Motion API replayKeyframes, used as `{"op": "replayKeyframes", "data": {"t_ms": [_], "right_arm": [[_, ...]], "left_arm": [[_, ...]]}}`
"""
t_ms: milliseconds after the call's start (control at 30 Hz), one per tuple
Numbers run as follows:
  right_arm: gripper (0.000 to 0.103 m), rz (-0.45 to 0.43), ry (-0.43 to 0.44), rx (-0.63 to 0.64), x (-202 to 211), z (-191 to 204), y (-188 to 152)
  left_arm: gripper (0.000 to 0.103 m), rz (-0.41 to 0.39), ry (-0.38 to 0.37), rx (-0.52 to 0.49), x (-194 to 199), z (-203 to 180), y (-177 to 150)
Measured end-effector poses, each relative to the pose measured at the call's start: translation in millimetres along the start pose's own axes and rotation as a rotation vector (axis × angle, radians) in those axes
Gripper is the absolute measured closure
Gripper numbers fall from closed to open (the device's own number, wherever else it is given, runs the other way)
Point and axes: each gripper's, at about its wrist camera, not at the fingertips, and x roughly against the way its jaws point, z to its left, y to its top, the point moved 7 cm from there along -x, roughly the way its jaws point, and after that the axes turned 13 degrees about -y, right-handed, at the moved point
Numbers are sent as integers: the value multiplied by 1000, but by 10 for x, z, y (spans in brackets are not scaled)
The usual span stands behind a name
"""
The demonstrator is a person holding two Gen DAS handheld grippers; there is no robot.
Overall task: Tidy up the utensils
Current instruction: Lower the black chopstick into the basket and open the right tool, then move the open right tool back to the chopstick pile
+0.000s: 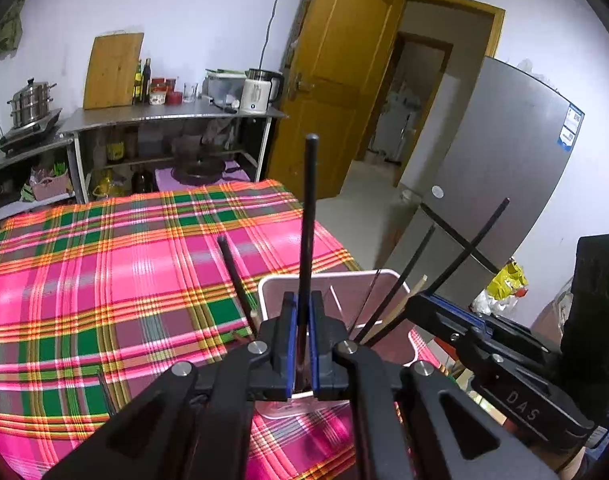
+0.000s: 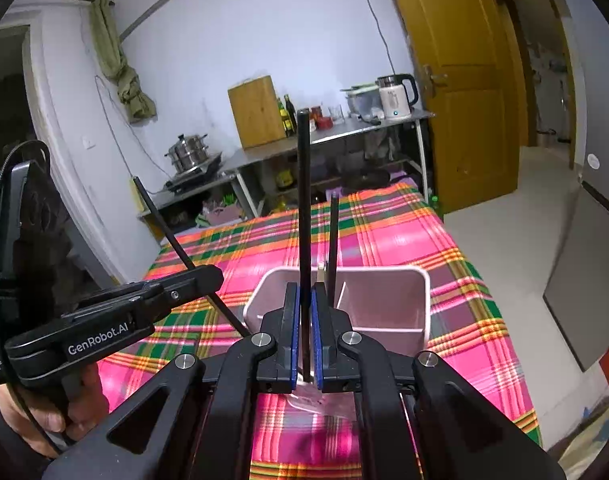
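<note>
Here, in the left wrist view, the left gripper (image 1: pixel 302 332) has its jaws clamped on one upright black chopstick (image 1: pixel 307 216) above the pink holder (image 1: pixel 384 280) at the plaid table's (image 1: pixel 104 280) near right corner, where several chopsticks already lean. In the right wrist view, the right gripper (image 2: pixel 306 332) likewise pinches a black chopstick (image 2: pixel 303 200) over the holder (image 2: pixel 384 300); both likely remain to drop in.
</note>
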Motion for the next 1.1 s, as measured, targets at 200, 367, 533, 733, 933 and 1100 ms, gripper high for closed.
{"op": "replayKeyframes", "data": {"t_ms": [200, 367, 533, 733, 933, 1100], "right_arm": [[97, 49, -5, 3, -148, -14, -135], [94, 64, -10, 6, -166, -40, -156], [91, 26, -20, 7, -29, -77, -90], [91, 2, -19, -10, 112, -116, -60], [91, -9, -12, -7, 232, -90, -103], [91, -5, 10, 13, 313, 9, -199]], "left_arm": [[96, 25, -2, 3, -66, 56, -132], [84, 31, -23, -10, -53, -7, -205], [66, -3, -28, -47, 105, -131, -173], [60, -61, -26, -61, 367, -192, -95], [58, -108, -8, -28, 645, -81, -124], [58, -120, 26, 13, 830, 136, -295]]}}
